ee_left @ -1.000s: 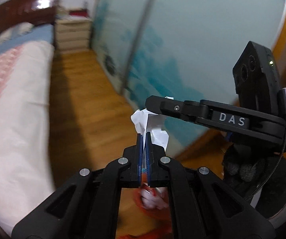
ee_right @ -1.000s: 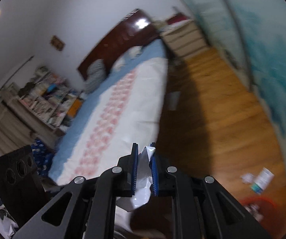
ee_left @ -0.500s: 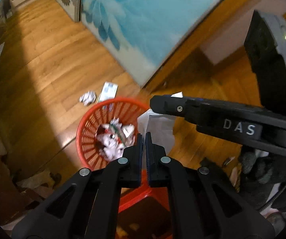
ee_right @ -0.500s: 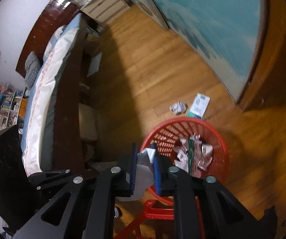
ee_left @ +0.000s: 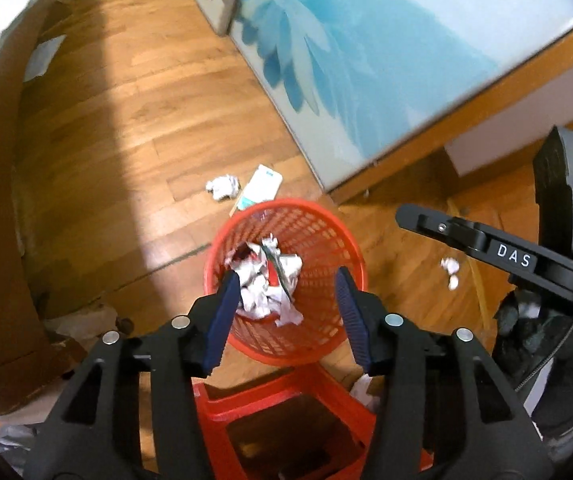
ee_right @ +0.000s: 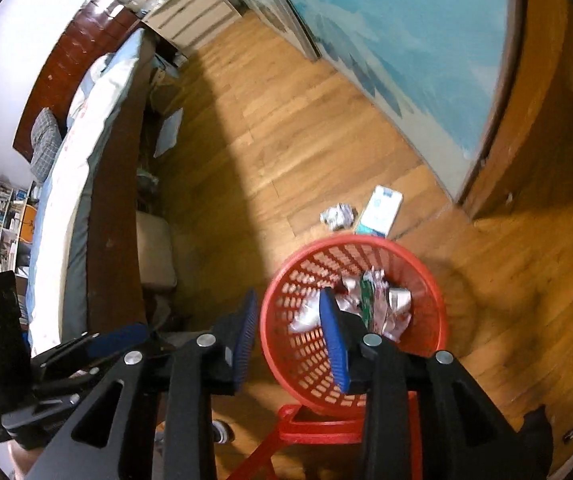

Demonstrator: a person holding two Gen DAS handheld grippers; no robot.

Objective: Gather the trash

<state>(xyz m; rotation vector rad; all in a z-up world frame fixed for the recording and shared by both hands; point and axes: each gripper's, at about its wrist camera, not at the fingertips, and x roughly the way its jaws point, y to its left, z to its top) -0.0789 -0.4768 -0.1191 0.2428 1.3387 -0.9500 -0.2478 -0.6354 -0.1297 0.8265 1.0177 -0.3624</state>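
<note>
A red mesh trash basket [ee_left: 310, 236] stands on the wooden floor, holding crumpled white paper [ee_left: 266, 280]. My left gripper [ee_left: 286, 276] is open and empty directly above it. My right gripper [ee_right: 286, 300] is open and empty over the left rim of the basket [ee_right: 406, 252]; the paper [ee_right: 370, 304] lies inside. The right gripper body [ee_left: 498, 252] shows at the right in the left wrist view. On the floor beyond the basket lie a crumpled paper ball [ee_left: 223, 187] and a white-and-teal carton [ee_left: 260, 189]. Small paper scraps [ee_left: 451, 269] lie right of the basket.
A red plastic stool [ee_left: 286, 420] stands just below the basket. A bed [ee_right: 74, 184] with a dark wooden frame runs along the left. A blue floral sliding door [ee_left: 346, 48] lines the right. The ball [ee_right: 337, 215] and carton [ee_right: 380, 211] also show in the right wrist view.
Both grippers opened and let go of their white paper, which dropped into the basket. Both views swung down from the room to the basket.
</note>
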